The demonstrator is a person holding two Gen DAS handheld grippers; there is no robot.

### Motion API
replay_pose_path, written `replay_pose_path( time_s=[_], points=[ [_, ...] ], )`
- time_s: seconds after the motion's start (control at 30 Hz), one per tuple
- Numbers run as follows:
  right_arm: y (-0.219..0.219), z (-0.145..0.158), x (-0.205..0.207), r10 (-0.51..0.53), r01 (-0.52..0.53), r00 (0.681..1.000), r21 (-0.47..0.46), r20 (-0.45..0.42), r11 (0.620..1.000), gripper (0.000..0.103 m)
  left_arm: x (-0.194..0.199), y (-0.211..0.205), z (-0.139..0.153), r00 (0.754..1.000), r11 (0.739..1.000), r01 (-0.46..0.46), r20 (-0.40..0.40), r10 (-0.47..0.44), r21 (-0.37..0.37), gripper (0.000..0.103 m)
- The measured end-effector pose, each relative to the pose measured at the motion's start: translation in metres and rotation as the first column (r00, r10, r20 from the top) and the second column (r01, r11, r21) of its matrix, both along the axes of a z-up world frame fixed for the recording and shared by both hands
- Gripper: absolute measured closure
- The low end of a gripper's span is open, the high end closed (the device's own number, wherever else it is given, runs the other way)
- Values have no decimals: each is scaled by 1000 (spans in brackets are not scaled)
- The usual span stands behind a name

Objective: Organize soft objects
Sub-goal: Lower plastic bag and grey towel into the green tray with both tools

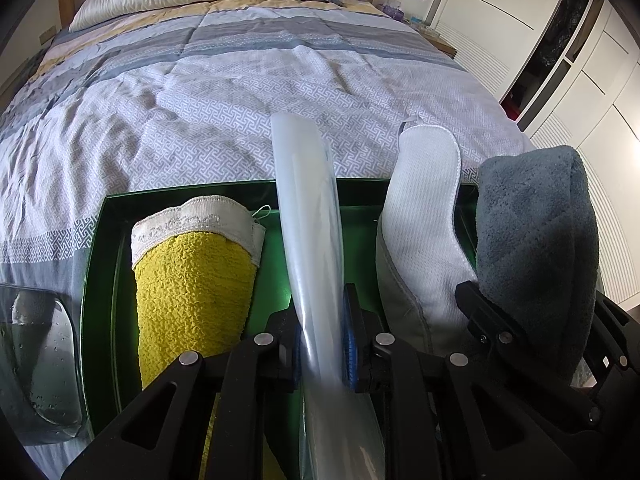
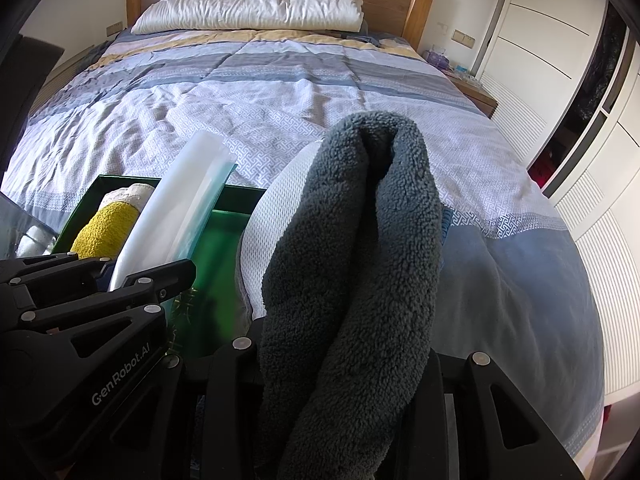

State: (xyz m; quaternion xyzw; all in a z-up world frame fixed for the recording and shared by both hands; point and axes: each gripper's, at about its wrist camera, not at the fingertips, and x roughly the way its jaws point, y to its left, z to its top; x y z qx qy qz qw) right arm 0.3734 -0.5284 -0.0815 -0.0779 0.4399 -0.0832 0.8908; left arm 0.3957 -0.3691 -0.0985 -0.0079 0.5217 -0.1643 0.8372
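left wrist view: left hand-held gripper (image 1: 323, 354) pinches clear plastic sheet (image 1: 308, 216); right hand-held gripper (image 2: 344, 360) clamps grey towel (image 2: 360, 240).

We see a bed (image 2: 280, 92) under a patterned quilt (image 1: 240, 112); a pillow (image 2: 248, 8) lies at its head, a green tray (image 1: 100, 280) near its foot.

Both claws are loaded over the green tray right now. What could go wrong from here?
1. The left claw pinches only a thin edge of the clear plastic sheet; it could slip out.
2. The bulky grey fleece towel in the right claw may snag the white mesh cloth beside it.
3. The green tray sits near the bed's edge; pushing could shift it.
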Motion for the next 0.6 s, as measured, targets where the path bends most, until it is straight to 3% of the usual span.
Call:
replay_pose_path(
  time_s=[0.6],
  points=[
    [0,-1,-2,-6,6,1000,6,1,1000,64,-1,2,0,1000,1000,-16,2,16,-5,77]
  ],
)
